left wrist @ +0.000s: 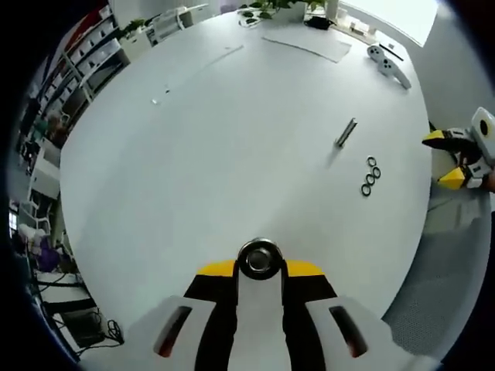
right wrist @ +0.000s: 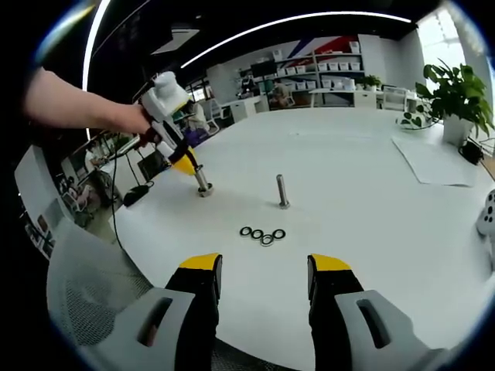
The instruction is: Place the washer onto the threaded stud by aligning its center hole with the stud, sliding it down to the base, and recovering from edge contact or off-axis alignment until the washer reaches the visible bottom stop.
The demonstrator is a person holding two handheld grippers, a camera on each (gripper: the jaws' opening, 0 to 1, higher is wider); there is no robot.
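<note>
Left tongs (left wrist: 260,268) clamped on a threaded stud (left wrist: 259,259), held upright with its base touching the white bench (left wrist: 193,154). Right tongs (right wrist: 264,267) gape wide, holding nothing. Three washers (right wrist: 262,234) lie in a touching row on the bench, just beyond the right tongs. A second stud (right wrist: 282,192) stands upright behind them.

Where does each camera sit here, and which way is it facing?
Left gripper view: rides the left tongs, shut on a stud, looking down across the white table.
Right gripper view: rides the open right tongs, looking level across the table toward the person's hand.
Shared: upright stud, washers, table, each other's tongs.
</note>
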